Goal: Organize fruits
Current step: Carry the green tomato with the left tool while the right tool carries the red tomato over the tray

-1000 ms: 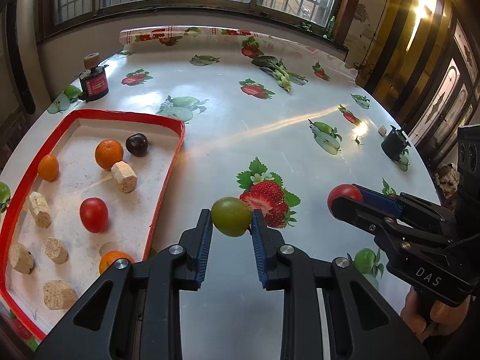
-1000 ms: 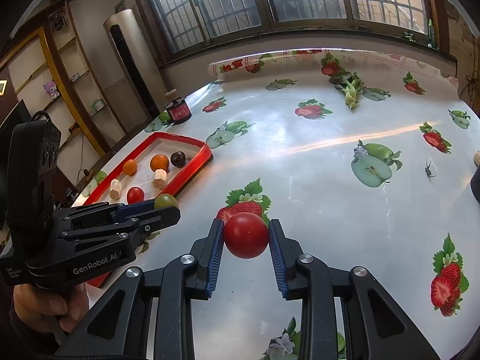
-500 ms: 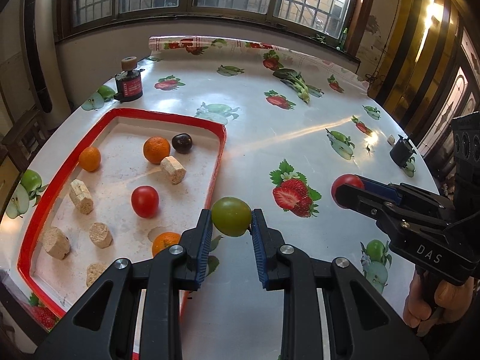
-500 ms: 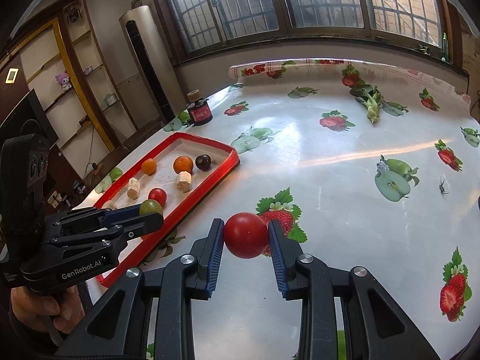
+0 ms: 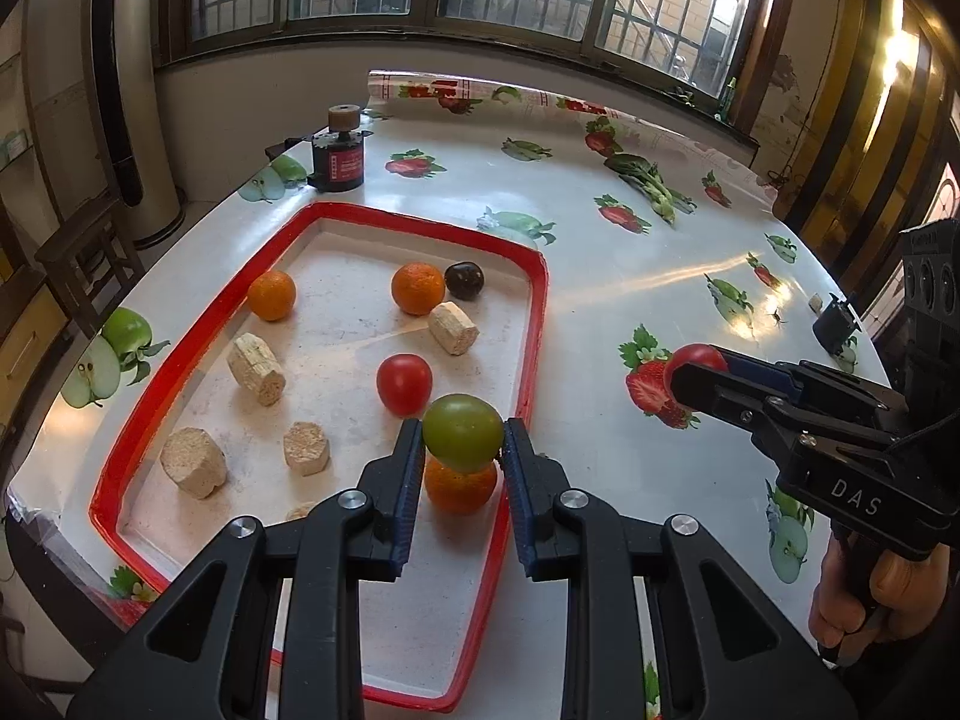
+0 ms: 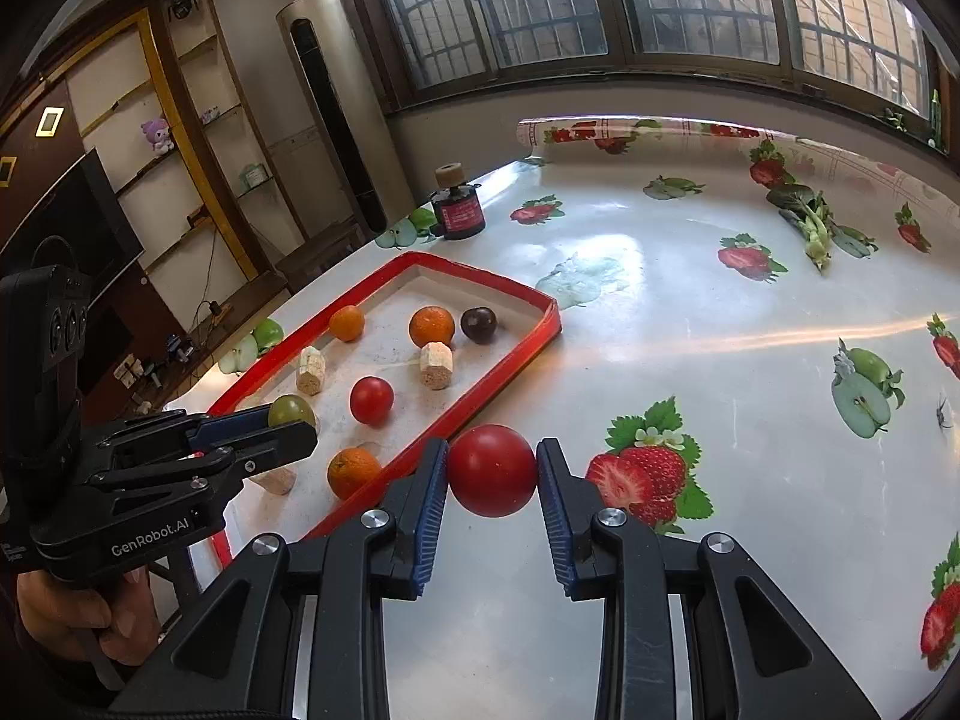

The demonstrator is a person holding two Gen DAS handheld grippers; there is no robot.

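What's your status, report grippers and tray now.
Left gripper shut on green tomato, above red tray. Right gripper shut on red tomato, outside tray. Nothing blocking.

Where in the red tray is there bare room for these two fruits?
Red tray: bare floor at the near right corner, below the near orange, and at the far end past the dark fruit. Crowded on the left among the cork pieces and around the red tomato.

left claw (image 5: 462,455) now over tray (image 5: 543,324), right claw (image 6: 492,474) nearer
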